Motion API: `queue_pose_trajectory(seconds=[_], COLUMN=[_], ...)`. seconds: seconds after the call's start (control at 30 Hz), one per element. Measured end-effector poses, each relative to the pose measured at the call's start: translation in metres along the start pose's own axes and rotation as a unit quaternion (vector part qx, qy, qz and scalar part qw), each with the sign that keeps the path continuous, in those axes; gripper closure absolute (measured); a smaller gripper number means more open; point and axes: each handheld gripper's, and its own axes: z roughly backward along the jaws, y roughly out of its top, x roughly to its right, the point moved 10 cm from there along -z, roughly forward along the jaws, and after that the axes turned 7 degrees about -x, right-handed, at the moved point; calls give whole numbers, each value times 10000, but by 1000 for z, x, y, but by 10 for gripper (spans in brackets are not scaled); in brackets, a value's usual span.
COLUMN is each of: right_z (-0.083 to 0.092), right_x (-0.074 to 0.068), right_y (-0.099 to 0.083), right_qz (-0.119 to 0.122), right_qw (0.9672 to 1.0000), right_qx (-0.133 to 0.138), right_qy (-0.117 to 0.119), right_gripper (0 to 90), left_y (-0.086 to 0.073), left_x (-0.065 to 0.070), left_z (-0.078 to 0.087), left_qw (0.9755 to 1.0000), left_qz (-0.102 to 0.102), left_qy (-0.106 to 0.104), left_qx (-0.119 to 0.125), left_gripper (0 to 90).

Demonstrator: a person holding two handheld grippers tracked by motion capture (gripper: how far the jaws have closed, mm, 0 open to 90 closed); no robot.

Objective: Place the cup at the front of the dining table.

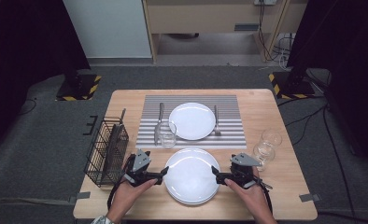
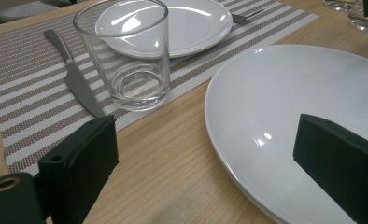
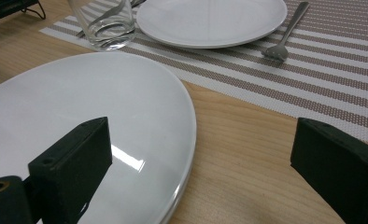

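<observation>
High view: round, glossy white near plate (image 1: 190, 176) lies flat.

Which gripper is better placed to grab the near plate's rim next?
Either, slightly the right gripper: its open jaws straddle the near plate's rim in the right gripper view. The left gripper is also open at the opposite rim, straddling it with more bare table between the jaws.

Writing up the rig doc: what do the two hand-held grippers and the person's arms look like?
Both are black two-jaw units. The left hand-held gripper and the right hand-held gripper each carry a grey three-cornered plate on top and trail a black cable. In the gripper views the jaws are blocky black pads, one with a brass-coloured hole. A light patterned cuff shows at the left wrist.
</observation>
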Motion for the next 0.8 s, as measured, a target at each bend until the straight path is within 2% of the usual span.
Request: queue_pose_trajectory(seconds=[0.33, 0.53, 0.8], right_z=[2, 4, 3], right_x=[4, 4, 8], right_y=[-10, -16, -28], right_qz=[-19, -68, -323], right_qw=[9999, 9998, 9989], right_qx=[-110, -166, -296], right_qy=[27, 55, 155], right_gripper=[55, 54, 45], left_y=[-5, -6, -7], left_x=[1, 2, 2], left_z=[-2, -3, -3], left_qw=[9999, 9998, 9997], left_qz=[82, 63, 76], left_qy=[-66, -85, -94], left_qx=[-127, -156, -193], left_gripper=[50, 48, 47])
